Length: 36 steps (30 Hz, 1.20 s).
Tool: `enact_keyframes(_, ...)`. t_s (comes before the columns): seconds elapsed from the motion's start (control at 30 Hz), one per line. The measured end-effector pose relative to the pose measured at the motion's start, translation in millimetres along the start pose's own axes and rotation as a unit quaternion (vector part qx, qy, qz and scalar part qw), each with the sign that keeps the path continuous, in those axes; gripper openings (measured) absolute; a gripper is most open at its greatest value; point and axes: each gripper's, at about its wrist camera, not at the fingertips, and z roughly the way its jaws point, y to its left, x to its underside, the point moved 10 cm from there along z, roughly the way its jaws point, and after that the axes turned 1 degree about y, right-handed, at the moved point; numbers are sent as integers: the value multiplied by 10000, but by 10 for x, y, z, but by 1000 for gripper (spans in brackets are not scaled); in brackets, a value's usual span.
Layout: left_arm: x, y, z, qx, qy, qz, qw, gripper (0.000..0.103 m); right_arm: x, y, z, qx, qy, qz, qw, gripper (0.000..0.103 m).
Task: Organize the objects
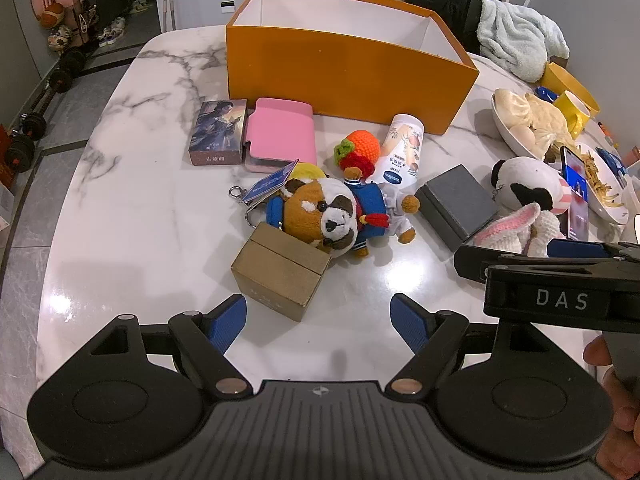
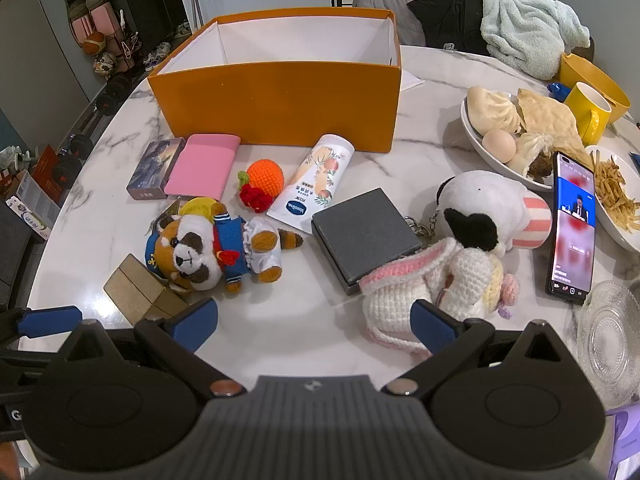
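An open, empty orange box [image 1: 348, 76] [image 2: 280, 100] stands at the back of the marble table [image 1: 152, 216]. In front of it lie a card box [image 1: 218, 132], a pink case [image 1: 280, 136], a crocheted orange [image 1: 358, 148], a white tube [image 1: 400, 152], a red panda plush [image 1: 328, 212] [image 2: 200, 248], a tan box [image 1: 280, 272], a grey box [image 1: 456, 204] [image 2: 364, 236] and a white crocheted toy [image 2: 432, 284]. My left gripper [image 1: 318, 326] hangs open just short of the tan box. My right gripper [image 2: 316, 322] is open, its right finger beside the crocheted toy.
At the right stand a bowl of buns [image 2: 520, 132], a yellow mug [image 2: 588, 110], a lit phone [image 2: 572, 228], a plate of fries [image 2: 616, 196] and a glass dish [image 2: 608, 336]. A black-and-white plush [image 2: 488, 208] lies by the phone. Clothes drape chairs behind.
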Motion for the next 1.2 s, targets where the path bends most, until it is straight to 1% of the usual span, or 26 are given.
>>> enact_keyframes(0.93, -4, -3, 0, 3, -2, -12, 10000, 93, -10, -23, 0, 11, 9, -16, 10000, 102)
enact_keyframes(1.07, -33, -8, -13, -1, -52, -39, 10000, 93, -31, -44, 11, 32, 2, -35, 10000, 102)
enact_keyframes(1.2, -57, 72, -22, -8, -122, -121, 9999, 93, -65, -80, 15, -8, -32, 8, 10000, 102)
